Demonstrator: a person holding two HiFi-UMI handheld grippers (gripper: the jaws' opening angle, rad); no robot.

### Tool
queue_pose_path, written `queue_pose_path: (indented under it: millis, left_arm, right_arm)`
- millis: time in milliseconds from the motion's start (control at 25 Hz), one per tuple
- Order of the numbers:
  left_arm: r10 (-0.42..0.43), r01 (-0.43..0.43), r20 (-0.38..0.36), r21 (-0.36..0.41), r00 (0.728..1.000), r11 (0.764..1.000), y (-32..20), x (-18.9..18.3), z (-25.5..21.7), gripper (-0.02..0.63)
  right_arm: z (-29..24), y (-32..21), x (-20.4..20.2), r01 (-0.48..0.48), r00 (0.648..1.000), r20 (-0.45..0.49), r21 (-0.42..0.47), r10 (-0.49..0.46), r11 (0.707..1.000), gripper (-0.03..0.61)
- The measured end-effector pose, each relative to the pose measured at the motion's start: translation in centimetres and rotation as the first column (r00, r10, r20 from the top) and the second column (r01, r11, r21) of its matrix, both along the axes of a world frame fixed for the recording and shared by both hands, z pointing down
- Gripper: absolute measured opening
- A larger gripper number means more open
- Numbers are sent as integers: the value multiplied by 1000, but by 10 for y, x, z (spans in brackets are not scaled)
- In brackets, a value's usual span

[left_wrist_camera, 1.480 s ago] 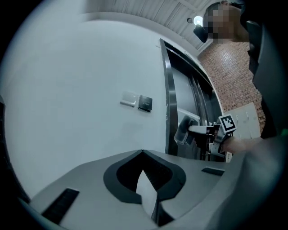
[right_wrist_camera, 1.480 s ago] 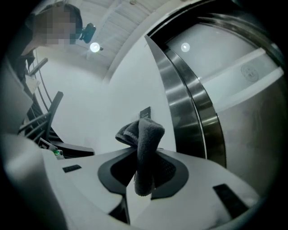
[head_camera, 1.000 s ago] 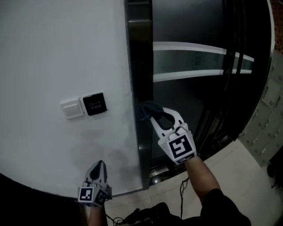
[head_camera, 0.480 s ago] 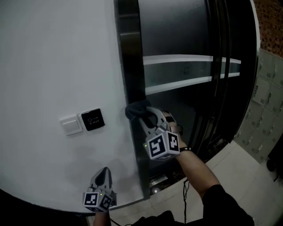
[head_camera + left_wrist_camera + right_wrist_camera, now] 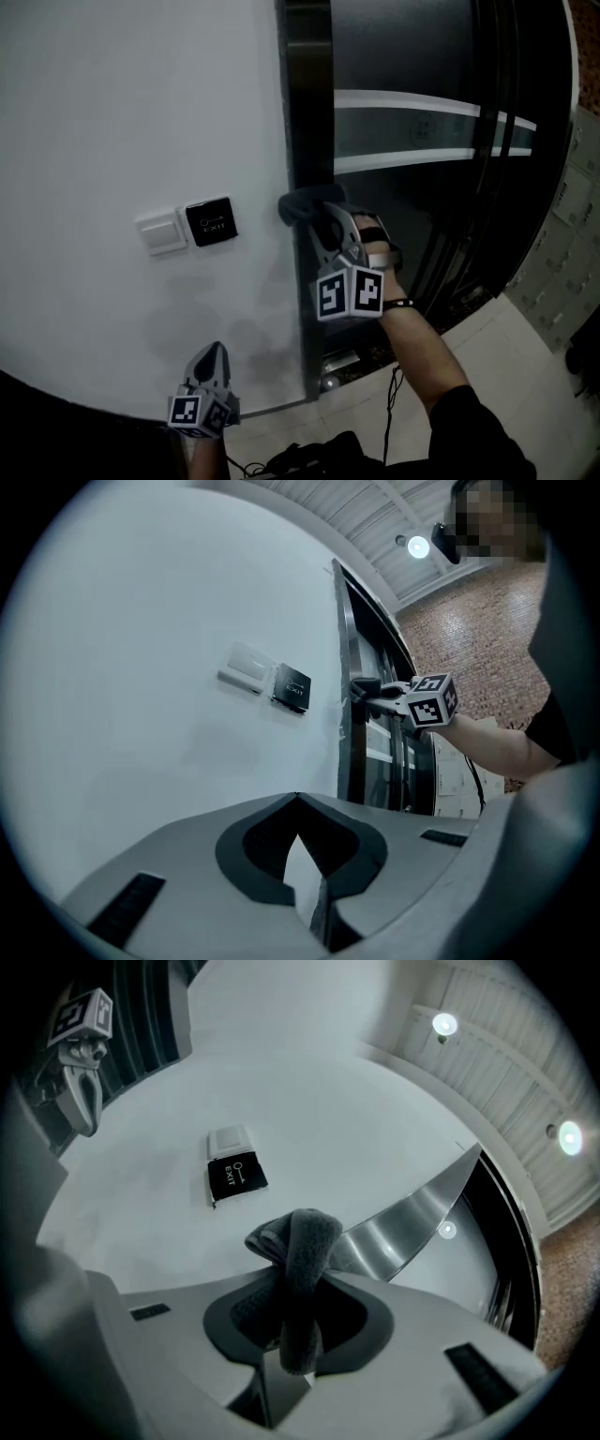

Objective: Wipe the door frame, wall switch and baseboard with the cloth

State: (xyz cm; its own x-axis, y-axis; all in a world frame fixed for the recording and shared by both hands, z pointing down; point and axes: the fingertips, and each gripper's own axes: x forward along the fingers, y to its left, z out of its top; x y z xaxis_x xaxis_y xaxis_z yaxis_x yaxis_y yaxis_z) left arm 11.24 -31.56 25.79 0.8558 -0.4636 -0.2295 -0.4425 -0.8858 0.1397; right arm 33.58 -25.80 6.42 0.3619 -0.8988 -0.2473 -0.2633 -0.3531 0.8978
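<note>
My right gripper [image 5: 314,216] is shut on a dark grey cloth [image 5: 302,206] and presses it against the dark metal door frame [image 5: 309,112], at its edge next to the white wall. In the right gripper view the cloth [image 5: 298,1251] bunches out between the jaws of that gripper [image 5: 286,1335], beside the shiny frame [image 5: 412,1218]. A white wall switch [image 5: 162,232] and a black exit button [image 5: 210,223] sit to the left of the cloth. My left gripper [image 5: 210,361] hangs low by the wall, shut and holding nothing [image 5: 300,803].
A dark glass door [image 5: 422,197] with two pale bands stands right of the frame. Pale floor tiles [image 5: 506,375] and a thin cable [image 5: 389,394] lie below. Lockers [image 5: 572,244] line the far right.
My right gripper has carried the cloth left and upward, from the frame's door side to its wall-side edge, turning as it went. The left gripper has stayed put.
</note>
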Motion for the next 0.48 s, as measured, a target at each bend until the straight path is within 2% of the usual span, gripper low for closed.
queue_pose_path:
  millis: [320, 480]
  left_arm:
    - [11, -10, 22, -36, 1000, 999, 0, 1, 14, -8]
    - [24, -24, 4, -57, 1000, 998, 0, 2, 17, -8]
  right_arm:
    - [29, -6, 6, -58, 998, -17, -66, 57, 996, 77]
    - [38, -9, 7, -67, 998, -13, -72, 67, 995, 77]
